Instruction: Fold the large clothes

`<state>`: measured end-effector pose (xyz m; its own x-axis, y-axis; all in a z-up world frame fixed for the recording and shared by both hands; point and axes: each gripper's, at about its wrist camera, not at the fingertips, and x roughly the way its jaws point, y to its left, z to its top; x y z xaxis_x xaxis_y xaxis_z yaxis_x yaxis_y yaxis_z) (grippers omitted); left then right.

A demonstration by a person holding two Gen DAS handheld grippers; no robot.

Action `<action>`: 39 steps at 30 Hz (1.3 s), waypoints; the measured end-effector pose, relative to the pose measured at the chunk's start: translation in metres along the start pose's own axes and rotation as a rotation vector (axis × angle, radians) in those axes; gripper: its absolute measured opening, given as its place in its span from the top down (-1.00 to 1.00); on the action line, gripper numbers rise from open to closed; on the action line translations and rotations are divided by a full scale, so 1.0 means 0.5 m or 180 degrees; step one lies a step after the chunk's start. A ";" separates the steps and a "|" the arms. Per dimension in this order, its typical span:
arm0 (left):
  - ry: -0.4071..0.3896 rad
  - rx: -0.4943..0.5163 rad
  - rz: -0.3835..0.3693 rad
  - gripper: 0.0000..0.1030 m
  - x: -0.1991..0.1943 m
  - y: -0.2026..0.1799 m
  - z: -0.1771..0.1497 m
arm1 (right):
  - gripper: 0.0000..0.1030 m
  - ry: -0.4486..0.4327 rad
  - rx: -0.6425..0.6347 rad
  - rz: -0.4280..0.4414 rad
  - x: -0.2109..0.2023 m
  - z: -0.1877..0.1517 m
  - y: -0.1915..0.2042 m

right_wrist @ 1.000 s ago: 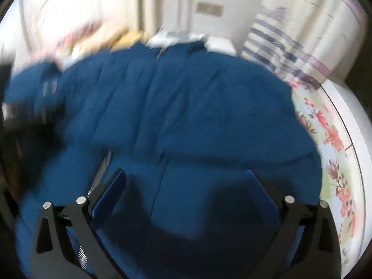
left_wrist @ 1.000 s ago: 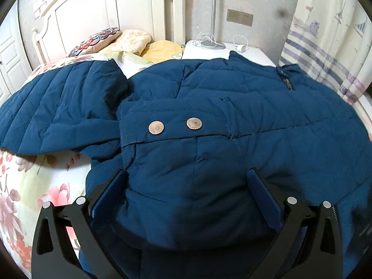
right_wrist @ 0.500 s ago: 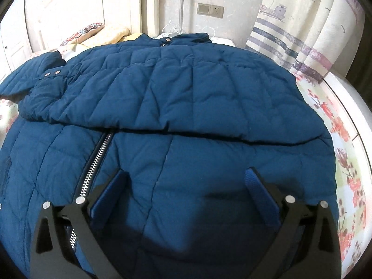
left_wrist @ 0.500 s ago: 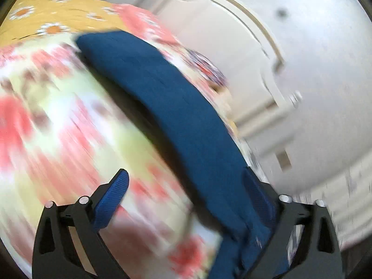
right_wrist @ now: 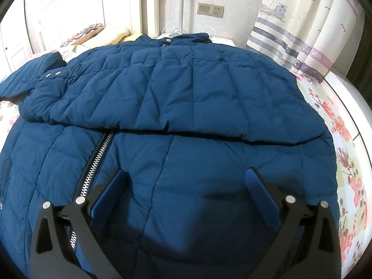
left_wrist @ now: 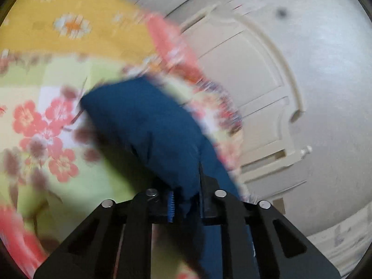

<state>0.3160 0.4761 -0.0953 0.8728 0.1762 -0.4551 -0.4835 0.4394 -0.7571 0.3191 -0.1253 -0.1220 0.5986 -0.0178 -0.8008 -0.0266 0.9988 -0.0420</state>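
The blue padded jacket (right_wrist: 186,107) was spread across the flowered bed (right_wrist: 344,162), one sleeve (left_wrist: 148,127) clamped in the left gripper (left_wrist: 186,203), the right gripper (right_wrist: 186,200) held wide apart above the near hem. The slippery sleeve could be lost from so small a bite. The pillows (right_wrist: 102,33) and curtain (right_wrist: 302,23) lay far off, clear of the fold.

A floral sheet (right_wrist: 344,162) covers the bed, pillows (right_wrist: 102,34) lie by the white headboard (right_wrist: 76,7), and a striped curtain (right_wrist: 302,23) hangs beside a wall socket (right_wrist: 210,9)

Floral bedsheet (right_wrist: 346,144), white headboard (right_wrist: 76,7) — striped curtain (right_wrist: 302,23), wall socket (right_wrist: 210,9) behind.
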 end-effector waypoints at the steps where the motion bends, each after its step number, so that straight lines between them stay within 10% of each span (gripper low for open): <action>1: -0.0093 0.0180 -0.0063 0.80 -0.020 -0.040 -0.016 | -0.96 0.0000 0.0002 0.0004 0.000 0.000 0.000; 6: -0.0078 0.1360 -0.0709 0.82 -0.100 -0.294 -0.159 | -0.95 -0.0134 0.0309 0.0027 -0.012 -0.001 -0.027; 12: 0.0536 0.2909 -0.1333 0.82 -0.142 -0.508 -0.523 | -0.94 -0.0461 0.1310 0.0300 -0.036 -0.025 -0.137; 15: 0.0947 0.3460 -0.1288 0.81 -0.121 -0.520 -0.709 | -0.94 -0.0593 0.1593 0.0294 -0.046 -0.035 -0.167; 17: 0.1480 0.3868 -0.1039 0.81 -0.073 -0.497 -0.838 | -0.94 -0.0631 0.1669 0.0329 -0.048 -0.040 -0.177; 20: 0.1645 0.4468 -0.0571 0.78 -0.030 -0.453 -0.950 | -0.94 -0.0632 0.1675 0.0339 -0.048 -0.041 -0.178; 26: 0.1674 0.4911 -0.0658 0.71 -0.055 -0.461 -0.949 | -0.95 -0.0638 0.1719 0.0399 -0.046 -0.043 -0.189; 30: 0.1482 0.4469 -0.1118 0.69 -0.145 -0.486 -0.847 | -0.95 -0.0642 0.1735 0.0422 -0.044 -0.043 -0.190; 32: 0.1337 0.4030 -0.1317 0.15 -0.186 -0.482 -0.772 | -0.95 -0.0647 0.1742 0.0431 -0.046 -0.044 -0.189; 33: 0.1186 0.3741 -0.1327 -0.76 -0.199 -0.471 -0.724 | -0.95 -0.0650 0.1743 0.0433 -0.046 -0.045 -0.189; 36: 0.0793 0.3050 -0.0710 -0.91 -0.182 -0.408 -0.610 | -0.95 -0.0657 0.1740 0.0427 -0.047 -0.045 -0.188; 39: 0.1063 0.2706 -0.0041 -0.91 -0.107 -0.352 -0.564 | -0.94 -0.0654 0.1726 0.0407 -0.047 -0.044 -0.187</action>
<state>0.3356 0.1410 -0.0697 0.7493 -0.0392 -0.6611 -0.1463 0.9638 -0.2229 0.2900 -0.2191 -0.1125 0.7618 0.0596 -0.6451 0.2718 0.8745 0.4018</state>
